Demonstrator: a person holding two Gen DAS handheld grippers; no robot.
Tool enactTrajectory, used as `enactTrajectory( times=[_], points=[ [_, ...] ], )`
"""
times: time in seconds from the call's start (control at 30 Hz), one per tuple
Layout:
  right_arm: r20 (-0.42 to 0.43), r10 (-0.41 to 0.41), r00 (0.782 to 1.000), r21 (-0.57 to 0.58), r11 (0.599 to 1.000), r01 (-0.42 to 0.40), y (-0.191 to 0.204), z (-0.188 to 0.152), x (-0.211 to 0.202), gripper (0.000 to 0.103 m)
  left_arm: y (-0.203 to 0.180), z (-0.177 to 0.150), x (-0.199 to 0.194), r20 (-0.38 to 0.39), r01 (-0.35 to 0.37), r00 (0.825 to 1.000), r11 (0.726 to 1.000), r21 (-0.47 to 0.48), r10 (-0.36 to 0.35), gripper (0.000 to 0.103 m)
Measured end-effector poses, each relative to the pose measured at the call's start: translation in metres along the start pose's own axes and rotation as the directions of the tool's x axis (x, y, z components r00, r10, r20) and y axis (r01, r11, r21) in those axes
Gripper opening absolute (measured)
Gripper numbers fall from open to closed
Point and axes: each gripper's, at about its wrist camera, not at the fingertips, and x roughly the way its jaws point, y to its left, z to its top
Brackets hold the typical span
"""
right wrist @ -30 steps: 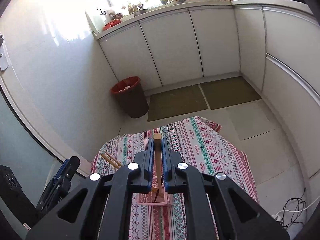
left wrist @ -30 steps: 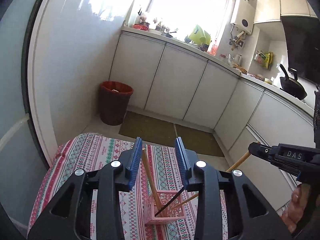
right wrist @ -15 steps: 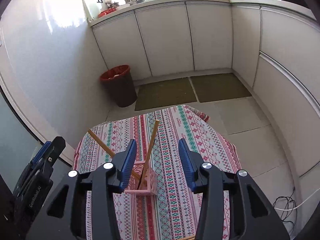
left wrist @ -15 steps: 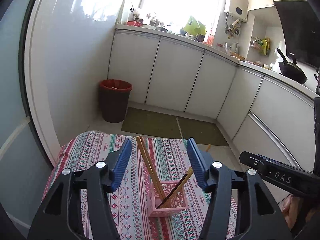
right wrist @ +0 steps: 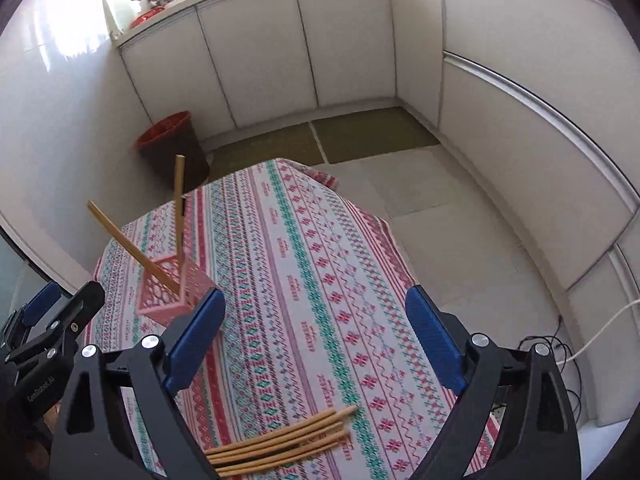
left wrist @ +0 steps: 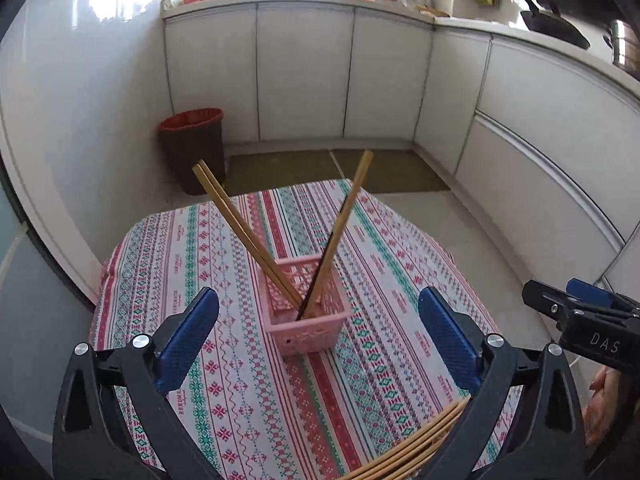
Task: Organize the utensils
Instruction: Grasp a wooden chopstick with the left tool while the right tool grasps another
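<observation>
Left wrist view, holder: a pink basket (left wrist: 306, 308) stands upright on the patterned tablecloth (left wrist: 248, 380), near the middle of the table, so that utensils can be dropped in from above
Left wrist view, sorted utensils: wooden chopsticks (left wrist: 244, 236) lean left out of the basket, and another wooden chopstick (left wrist: 344, 216) with a dark one beside it leans right; the basket is shallow, so they splay against its rim rather than stand straight
Left wrist view, left gripper (left wrist: 318, 334): the jaws are opening, blue pads wide apart, nothing between them; it is tilted down toward the table, which suggests a reach for the next piece
Left wrist view, unsorted utensils: a bundle of loose chopsticks (left wrist: 416, 444) lies flat at the near edge of the cloth, partly hidden behind the gripper's right finger
Left wrist view, other tool: the right gripper (left wrist: 580, 320) shows at the right edge, with a hand (left wrist: 600, 404) below it
Right wrist view, right gripper (right wrist: 316, 340): the jaws are opening, pads spread and empty, aimed down over the cloth
Right wrist view, pickup zone: the loose chopsticks (right wrist: 280, 440) lie side by side just below the open pads, tips to the right, probably the next thing to grasp
Right wrist view, holder: the pink basket (right wrist: 168, 292) sits to the left, well apart from the bundle, chopsticks angled out of it
Right wrist view, other tool: the left gripper (right wrist: 48, 332) is at the left edge; its jaws cannot be read here
</observation>
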Motion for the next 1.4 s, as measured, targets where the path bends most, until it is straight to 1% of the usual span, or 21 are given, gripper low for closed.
enactTrajectory(
  times=[0.07, 0.13, 0.2, 0.3, 0.37, 0.4, 0.43, 0.5, 0.57, 0.63, 0.7, 0.83, 1.03, 1.1, 1.13, 1.17, 1.2, 1.27, 1.3, 1.37, 1.4],
  points=[
    [-0.018, -0.038, 0.999, 0.012, 0.999, 0.038, -0.020, -0.012, 0.003, 0.089, -0.011, -0.009, 0.013, -0.078, 0.034, 0.996, 0.999, 0.035, -0.032, 0.096],
    [-0.021, -0.072, 0.997, 0.020, 0.997, 0.072, -0.038, -0.022, 0.004, 0.089, -0.025, -0.020, 0.031, -0.206, 0.092, 0.976, 0.992, 0.086, -0.073, 0.096],
    [-0.030, -0.100, 0.995, 0.027, 0.995, 0.100, -0.056, -0.033, 0.004, 0.089, -0.038, -0.032, 0.048, -0.317, 0.148, 0.943, 0.982, 0.121, -0.103, 0.096],
    [-0.046, -0.103, 0.994, 0.061, 0.992, 0.106, -0.083, -0.048, 0.002, 0.089, -0.060, -0.055, 0.079, -0.495, 0.239, 0.856, 0.962, 0.129, -0.146, 0.096],
    [-0.061, -0.121, 0.991, 0.109, 0.986, 0.127, -0.101, -0.056, 0.002, 0.089, -0.072, -0.063, 0.094, -0.566, 0.276, 0.807, 0.955, 0.111, -0.167, 0.096],
    [-0.072, -0.126, 0.989, 0.135, 0.982, 0.135, -0.108, -0.056, 0.001, 0.089, -0.077, -0.065, 0.100, -0.589, 0.284, 0.790, 0.953, 0.108, -0.169, 0.096],
    [-0.064, -0.106, 0.992, 0.170, 0.979, 0.115, -0.116, -0.054, -0.001, 0.089, -0.084, -0.070, 0.111, -0.626, 0.294, 0.762, 0.950, 0.108, -0.165, 0.096],
    [-0.060, -0.095, 0.994, 0.225, 0.969, 0.106, -0.128, -0.054, -0.003, 0.089, -0.094, -0.077, 0.128, -0.679, 0.293, 0.721, 0.949, 0.113, -0.141, 0.095],
    [-0.076, -0.090, 0.993, 0.268, 0.957, 0.108, -0.139, -0.055, -0.001, 0.089, -0.098, -0.087, 0.143, -0.719, 0.283, 0.687, 0.951, 0.126, -0.109, 0.093],
    [-0.082, -0.087, 0.993, 0.302, 0.947, 0.108, -0.148, -0.056, -0.001, 0.089, -0.099, -0.094, 0.153, -0.738, 0.263, 0.671, 0.954, 0.144, -0.074, 0.091],
    [-0.091, -0.082, 0.993, 0.331, 0.938, 0.108, -0.155, -0.056, 0.000, 0.089, -0.097, -0.098, 0.159, -0.750, 0.270, 0.656, 0.954, 0.128, -0.085, 0.090],
    [-0.133, -0.041, 0.990, 0.367, 0.926, 0.088, -0.161, -0.059, 0.007, 0.089, -0.095, -0.106, 0.165, -0.752, 0.265, 0.655, 0.954, 0.140, -0.072, 0.090],
    [-0.148, -0.053, 0.988, 0.313, 0.945, 0.098, -0.148, -0.059, 0.012, 0.089, -0.095, -0.112, 0.177, -0.722, 0.249, 0.690, 0.954, 0.169, -0.052, 0.087],
    [-0.154, -0.065, 0.986, 0.286, 0.952, 0.108, -0.143, -0.059, 0.014, 0.089, -0.092, -0.107, 0.179, -0.717, 0.245, 0.695, 0.955, 0.165, -0.055, 0.087],
    [-0.155, -0.071, 0.985, 0.277, 0.954, 0.113, -0.141, -0.059, 0.015, 0.089, -0.092, -0.105, 0.178, -0.709, 0.236, 0.704, 0.956, 0.175, -0.044, 0.087],
    [-0.157, -0.078, 0.985, 0.269, 0.956, 0.119, -0.140, -0.059, 0.015, 0.089, -0.092, -0.105, 0.177, -0.692, 0.224, 0.721, 0.954, 0.199, -0.025, 0.087],
    [-0.160, -0.085, 0.983, 0.262, 0.957, 0.126, -0.139, -0.059, 0.017, 0.089, -0.088, -0.102, 0.176, -0.684, 0.225, 0.729, 0.952, 0.210, -0.021, 0.086],
    [-0.176, -0.088, 0.980, 0.258, 0.957, 0.133, -0.137, -0.060, 0.021, 0.089, -0.091, -0.105, 0.175, -0.673, 0.236, 0.739, 0.936, 0.260, 0.000, 0.074],
    [-0.192, -0.084, 0.978, 0.260, 0.956, 0.133, -0.137, -0.060, 0.025, 0.089, -0.095, -0.107, 0.172, -0.651, 0.236, 0.758, 0.923, 0.304, 0.021, 0.072],
    [-0.228, -0.084, 0.970, 0.258, 0.955, 0.143, -0.133, -0.061, 0.034, 0.089, -0.102, -0.109, 0.165, -0.643, 0.261, 0.766, 0.911, 0.319, 0.006, 0.052],
    [-0.245, -0.085, 0.966, 0.255, 0.956, 0.148, -0.130, -0.062, 0.039, 0.089, -0.104, -0.110, 0.163, -0.638, 0.263, 0.770, 0.908, 0.327, 0.006, 0.047]
  ],
)
